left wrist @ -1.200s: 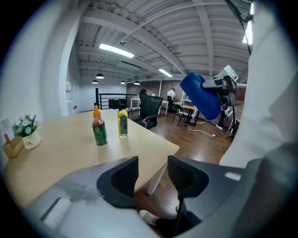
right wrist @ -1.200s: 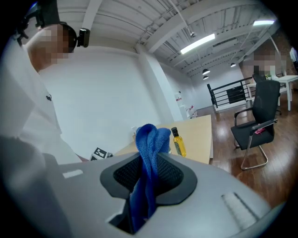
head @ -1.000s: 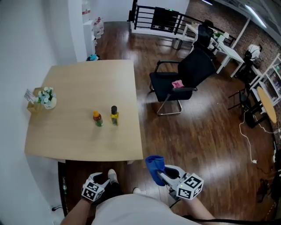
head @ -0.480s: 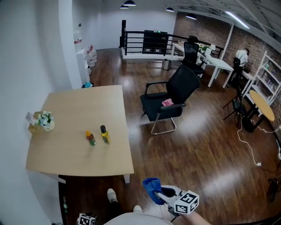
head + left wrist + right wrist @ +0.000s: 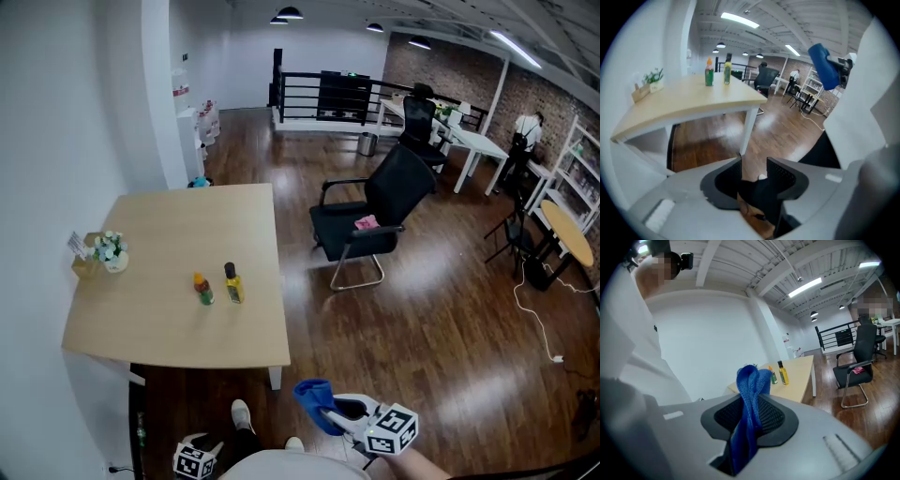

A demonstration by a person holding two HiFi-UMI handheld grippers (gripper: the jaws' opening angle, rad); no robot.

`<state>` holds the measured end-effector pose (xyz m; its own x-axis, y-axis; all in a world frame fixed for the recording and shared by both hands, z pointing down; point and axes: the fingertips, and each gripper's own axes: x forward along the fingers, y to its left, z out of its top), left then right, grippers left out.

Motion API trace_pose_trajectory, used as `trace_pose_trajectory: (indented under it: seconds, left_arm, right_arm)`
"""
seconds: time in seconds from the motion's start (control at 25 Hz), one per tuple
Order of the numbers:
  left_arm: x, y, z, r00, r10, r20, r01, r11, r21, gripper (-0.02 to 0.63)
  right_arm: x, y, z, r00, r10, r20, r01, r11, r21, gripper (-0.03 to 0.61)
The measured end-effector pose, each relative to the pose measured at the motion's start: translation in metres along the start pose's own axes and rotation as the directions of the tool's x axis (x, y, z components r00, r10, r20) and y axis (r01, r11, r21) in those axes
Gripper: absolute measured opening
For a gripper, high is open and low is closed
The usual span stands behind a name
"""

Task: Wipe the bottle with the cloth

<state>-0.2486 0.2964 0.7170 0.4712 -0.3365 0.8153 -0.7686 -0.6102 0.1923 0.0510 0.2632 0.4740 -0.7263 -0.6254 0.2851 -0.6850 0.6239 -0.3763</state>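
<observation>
Two small bottles stand side by side on the light wooden table. One is yellow with a black cap. The other is green with an orange cap. My right gripper is shut on a blue cloth and is held low over the floor, well short of the table. At the bottom edge of the head view, my left gripper is open with nothing between its jaws. Both grippers are far from the bottles.
A small pot of white flowers stands by a card holder at the table's left edge. A black office chair stands on the wood floor right of the table. A white wall runs along the left. A shoe shows below the table's near edge.
The table sits further off than a second ago. My left gripper has dropped to the frame's bottom edge. My right gripper has drifted slightly left, still shut on the cloth.
</observation>
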Motion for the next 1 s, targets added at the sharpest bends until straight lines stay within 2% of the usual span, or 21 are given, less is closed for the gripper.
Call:
trace_pose_trajectory:
  seconds: [0.04,0.08,0.12,0.16,0.24,0.32,0.36,0.4,0.44,0.48,0.56,0.64,0.76,0.88,1.0]
  left_arm:
    - [-0.011,-0.010,0.032,0.996,-0.010,0.085,0.007,0.999,0.039,0.176]
    - [-0.027,-0.024,0.070,0.982,-0.036,0.183,0.020,0.996,0.087,0.176]
    - [-0.048,-0.044,0.112,0.955,-0.079,0.285,0.037,0.988,0.147,0.176]
    - [-0.072,-0.069,0.155,0.915,-0.136,0.380,0.055,0.975,0.216,0.175]
    - [-0.125,-0.121,0.227,0.810,-0.260,0.526,0.076,0.935,0.345,0.175]
    - [-0.171,-0.163,0.274,0.707,-0.366,0.605,0.085,0.894,0.441,0.170]
    - [-0.188,-0.179,0.287,0.670,-0.409,0.619,0.088,0.872,0.481,0.170]
    - [-0.198,-0.192,0.295,0.646,-0.442,0.622,0.092,0.854,0.512,0.168]
    - [-0.204,-0.200,0.299,0.635,-0.462,0.618,0.097,0.842,0.530,0.167]
    - [-0.205,-0.206,0.300,0.634,-0.473,0.612,0.105,0.836,0.538,0.167]
    - [-0.200,-0.210,0.295,0.648,-0.475,0.595,0.125,0.838,0.531,0.167]
    - [-0.191,-0.210,0.288,0.668,-0.466,0.581,0.149,0.848,0.508,0.167]
    - [-0.181,-0.209,0.284,0.682,-0.455,0.573,0.177,0.862,0.475,0.167]
    - [-0.172,-0.209,0.280,0.707,-0.442,0.552,0.171,0.864,0.473,0.166]
    - [-0.165,-0.208,0.277,0.724,-0.438,0.533,0.176,0.864,0.472,0.164]
  right_arm:
    - [0.000,0.000,0.000,1.000,0.000,-0.004,0.000,1.000,-0.004,0.091]
    - [0.000,0.001,-0.001,1.000,0.001,-0.007,-0.001,1.000,-0.005,0.091]
    - [0.000,0.001,-0.002,1.000,0.004,-0.011,-0.004,1.000,-0.006,0.091]
    - [0.001,0.002,-0.002,1.000,0.008,-0.016,-0.008,1.000,-0.008,0.091]
    - [0.002,0.006,-0.001,0.999,0.023,-0.023,-0.023,1.000,-0.015,0.091]
    - [0.003,0.010,0.002,0.999,0.038,-0.022,-0.039,0.999,-0.025,0.091]
    - [0.002,0.011,0.004,0.999,0.045,-0.019,-0.046,0.998,-0.030,0.091]
    - [0.002,0.013,0.005,0.998,0.053,-0.015,-0.054,0.998,-0.035,0.091]
    - [0.001,0.015,0.006,0.998,0.061,-0.011,-0.062,0.997,-0.039,0.091]
    - [0.000,0.017,0.006,0.998,0.069,-0.008,-0.069,0.997,-0.042,0.091]
    - [-0.004,0.020,0.006,0.997,0.078,-0.005,-0.078,0.996,-0.044,0.091]
    - [-0.009,0.022,0.003,0.997,0.079,-0.012,-0.080,0.996,-0.046,0.091]
    - [-0.014,0.022,0.001,0.997,0.074,-0.013,-0.074,0.996,-0.049,0.091]
    - [-0.018,0.020,-0.002,0.998,0.067,-0.009,-0.068,0.997,-0.042,0.091]
    - [-0.018,0.021,-0.005,0.998,0.069,-0.007,-0.070,0.997,-0.034,0.091]
